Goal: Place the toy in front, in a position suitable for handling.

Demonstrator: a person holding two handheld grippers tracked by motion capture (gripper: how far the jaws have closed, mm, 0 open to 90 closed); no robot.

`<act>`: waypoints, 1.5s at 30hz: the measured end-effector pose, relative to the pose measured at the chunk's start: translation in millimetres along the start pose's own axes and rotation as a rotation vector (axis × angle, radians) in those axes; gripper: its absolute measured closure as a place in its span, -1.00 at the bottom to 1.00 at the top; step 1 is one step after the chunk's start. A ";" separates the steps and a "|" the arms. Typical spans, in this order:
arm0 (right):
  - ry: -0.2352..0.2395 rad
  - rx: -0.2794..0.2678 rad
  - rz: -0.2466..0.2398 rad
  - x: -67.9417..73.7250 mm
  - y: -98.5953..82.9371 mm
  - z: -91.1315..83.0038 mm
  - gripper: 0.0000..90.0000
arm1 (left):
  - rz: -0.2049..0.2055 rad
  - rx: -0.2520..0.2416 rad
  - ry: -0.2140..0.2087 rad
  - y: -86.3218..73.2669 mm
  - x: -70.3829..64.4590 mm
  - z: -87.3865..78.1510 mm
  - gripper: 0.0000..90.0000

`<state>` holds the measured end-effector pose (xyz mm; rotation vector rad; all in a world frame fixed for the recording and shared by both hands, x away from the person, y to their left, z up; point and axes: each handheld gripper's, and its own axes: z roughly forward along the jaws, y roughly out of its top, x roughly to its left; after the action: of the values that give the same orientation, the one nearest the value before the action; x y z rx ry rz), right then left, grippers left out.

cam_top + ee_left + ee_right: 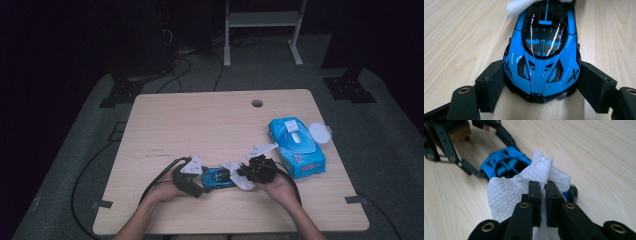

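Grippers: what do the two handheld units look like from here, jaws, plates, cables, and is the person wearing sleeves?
Both are black linkage frames with brass-coloured pivot rivets. The left gripper has broad flat jaws with dark textured pads; the right gripper has narrow blocky jaws. Each carries a pale three-cornered plate on top and trails a black cable. The forearms are bare, no sleeves.

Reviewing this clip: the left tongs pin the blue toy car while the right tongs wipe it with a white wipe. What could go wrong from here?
1. The left tongs clamp the blue toy car only at its nose, so a hard wiping push may twist it loose.
2. The right tongs pinch just a fold of the wipe; it could slip out mid-stroke.
3. The wipes pack sits close beside the right hand, so a wide stroke might knock it.
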<state>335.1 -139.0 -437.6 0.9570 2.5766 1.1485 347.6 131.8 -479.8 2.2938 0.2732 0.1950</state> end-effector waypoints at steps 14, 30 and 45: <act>-0.008 0.068 -0.076 22.1 45.3 54.0 0.87 | -0.002 -0.003 0.000 -0.5 0.1 -0.1 -0.43; -0.072 0.023 0.018 -9.7 3.2 9.7 0.87 | -0.001 -0.002 -0.002 -0.6 0.2 -0.2 -0.43; 0.054 -0.027 0.051 -9.3 -8.2 -5.1 0.87 | 0.003 -0.001 -0.002 -0.7 0.6 -0.4 -0.44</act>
<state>336.4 -152.0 -440.9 1.0044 2.5856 1.2352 347.9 132.7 -480.1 2.2929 0.2688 0.1938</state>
